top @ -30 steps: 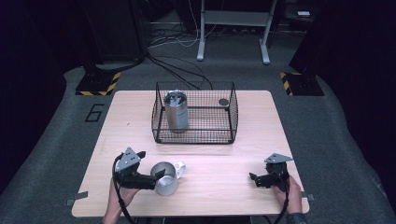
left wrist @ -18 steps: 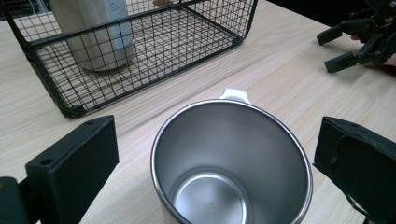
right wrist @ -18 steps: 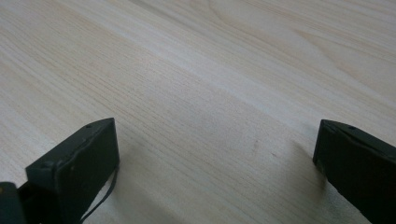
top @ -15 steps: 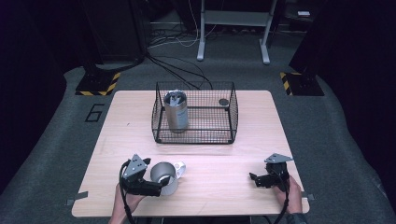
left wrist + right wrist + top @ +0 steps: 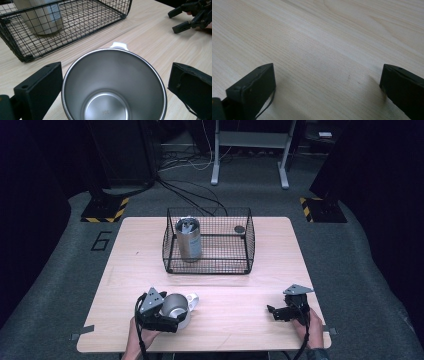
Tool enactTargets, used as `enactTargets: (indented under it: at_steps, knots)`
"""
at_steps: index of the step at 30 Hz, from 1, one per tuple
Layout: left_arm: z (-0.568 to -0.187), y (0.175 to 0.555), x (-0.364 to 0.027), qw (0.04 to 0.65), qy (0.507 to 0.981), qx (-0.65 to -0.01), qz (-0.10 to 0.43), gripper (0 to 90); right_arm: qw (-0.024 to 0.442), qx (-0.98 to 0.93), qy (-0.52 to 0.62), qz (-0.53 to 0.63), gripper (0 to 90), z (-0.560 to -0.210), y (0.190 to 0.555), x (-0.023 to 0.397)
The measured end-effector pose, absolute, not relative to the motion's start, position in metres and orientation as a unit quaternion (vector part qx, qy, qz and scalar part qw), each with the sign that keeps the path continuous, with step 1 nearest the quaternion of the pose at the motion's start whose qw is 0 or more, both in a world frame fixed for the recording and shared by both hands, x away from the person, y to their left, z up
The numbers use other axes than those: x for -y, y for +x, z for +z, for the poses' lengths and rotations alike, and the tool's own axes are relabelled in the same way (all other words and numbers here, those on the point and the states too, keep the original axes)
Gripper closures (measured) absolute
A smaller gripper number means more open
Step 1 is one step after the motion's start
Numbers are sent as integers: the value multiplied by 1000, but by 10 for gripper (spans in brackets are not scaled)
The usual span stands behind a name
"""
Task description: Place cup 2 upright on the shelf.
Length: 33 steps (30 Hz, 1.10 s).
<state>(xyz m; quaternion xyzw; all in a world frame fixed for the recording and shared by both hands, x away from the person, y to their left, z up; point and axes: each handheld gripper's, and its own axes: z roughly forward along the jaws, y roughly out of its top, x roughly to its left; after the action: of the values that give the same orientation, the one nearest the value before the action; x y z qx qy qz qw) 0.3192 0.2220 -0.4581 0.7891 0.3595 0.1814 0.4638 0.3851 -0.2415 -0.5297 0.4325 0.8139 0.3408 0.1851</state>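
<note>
Steel cup (image 5: 113, 85) sits between wide jaws of left gripper (image 5: 113, 95), untouched.

Each handheld gripper, the left gripper (image 5: 172, 317) and the right gripper (image 5: 271, 310), was matte black, with two blocky rectangular jaws bearing small screw holes. A grey three-cornered plate topped each, and a black cable trailed from each.

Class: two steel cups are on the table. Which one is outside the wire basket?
The steel mug with the white handle, between the left hand-held gripper's open jaws at the front edge. The taller tumbler stands upright inside the basket.
</note>
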Motion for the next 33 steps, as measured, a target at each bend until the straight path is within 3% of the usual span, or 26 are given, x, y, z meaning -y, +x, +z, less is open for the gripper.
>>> enactTargets:
  at_steps: [33]
  knots:
    - [-476,322,-215,454,790,-360,199,55,185,-814,432,341,0,-530,385,242]
